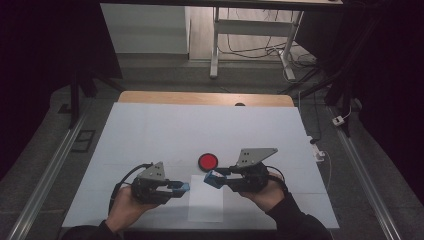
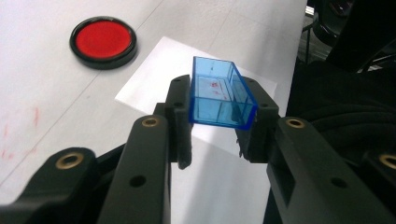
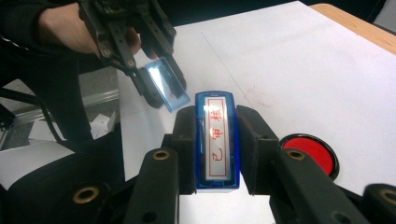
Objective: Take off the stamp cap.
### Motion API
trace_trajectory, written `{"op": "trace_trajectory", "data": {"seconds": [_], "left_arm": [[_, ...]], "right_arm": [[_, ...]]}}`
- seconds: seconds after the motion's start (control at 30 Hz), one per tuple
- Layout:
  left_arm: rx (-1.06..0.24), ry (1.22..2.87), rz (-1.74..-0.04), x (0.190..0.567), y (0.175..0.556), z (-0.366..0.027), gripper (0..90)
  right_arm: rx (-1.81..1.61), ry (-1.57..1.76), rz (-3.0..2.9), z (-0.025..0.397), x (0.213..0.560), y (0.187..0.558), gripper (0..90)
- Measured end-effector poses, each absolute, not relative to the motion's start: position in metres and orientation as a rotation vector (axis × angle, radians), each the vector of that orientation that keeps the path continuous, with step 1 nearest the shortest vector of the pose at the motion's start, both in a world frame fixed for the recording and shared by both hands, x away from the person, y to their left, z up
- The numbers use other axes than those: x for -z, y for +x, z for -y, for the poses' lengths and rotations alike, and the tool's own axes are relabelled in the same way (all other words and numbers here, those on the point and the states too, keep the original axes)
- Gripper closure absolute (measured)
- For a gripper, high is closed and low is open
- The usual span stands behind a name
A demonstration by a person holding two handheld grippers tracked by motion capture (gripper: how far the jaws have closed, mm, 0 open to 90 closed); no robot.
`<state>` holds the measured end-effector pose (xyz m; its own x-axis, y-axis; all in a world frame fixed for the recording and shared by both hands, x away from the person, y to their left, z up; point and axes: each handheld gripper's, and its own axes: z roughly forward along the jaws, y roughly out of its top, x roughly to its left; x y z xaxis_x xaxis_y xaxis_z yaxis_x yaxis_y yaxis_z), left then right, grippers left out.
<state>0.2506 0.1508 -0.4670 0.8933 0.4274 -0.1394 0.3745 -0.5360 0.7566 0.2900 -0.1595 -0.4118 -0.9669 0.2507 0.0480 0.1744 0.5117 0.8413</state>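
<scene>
My left gripper [image 2: 218,95] is shut on a clear blue stamp cap [image 2: 219,105], its hollow side turned toward the camera. In my right gripper [image 3: 217,119], also shut, sits a blue rectangular stamp [image 3: 216,144] whose white face bears red characters. In the high view the left gripper [image 1: 184,187] and right gripper [image 1: 214,179] face each other above a white paper sheet [image 1: 206,205], cap and stamp a short gap apart. A round red ink pad [image 1: 208,161] with a black rim lies just beyond them.
A large white sheet [image 1: 200,130] covers the wooden table [image 1: 205,98]. Faint red marks show on it [image 3: 257,95]. Beyond the far edge stand a white desk frame [image 1: 250,30] and cables on the floor. Metal rails run along both sides.
</scene>
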Motion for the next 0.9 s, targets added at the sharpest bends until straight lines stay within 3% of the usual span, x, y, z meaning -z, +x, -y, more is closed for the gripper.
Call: {"op": "trace_trajectory", "data": {"seconds": [0.9], "left_arm": [[-0.164,2.098,-0.806,0.468,0.212,-0.211,67.8]], "right_arm": [[-1.424,0.427,-2.654,0.161,0.415,0.294,70.2]]}}
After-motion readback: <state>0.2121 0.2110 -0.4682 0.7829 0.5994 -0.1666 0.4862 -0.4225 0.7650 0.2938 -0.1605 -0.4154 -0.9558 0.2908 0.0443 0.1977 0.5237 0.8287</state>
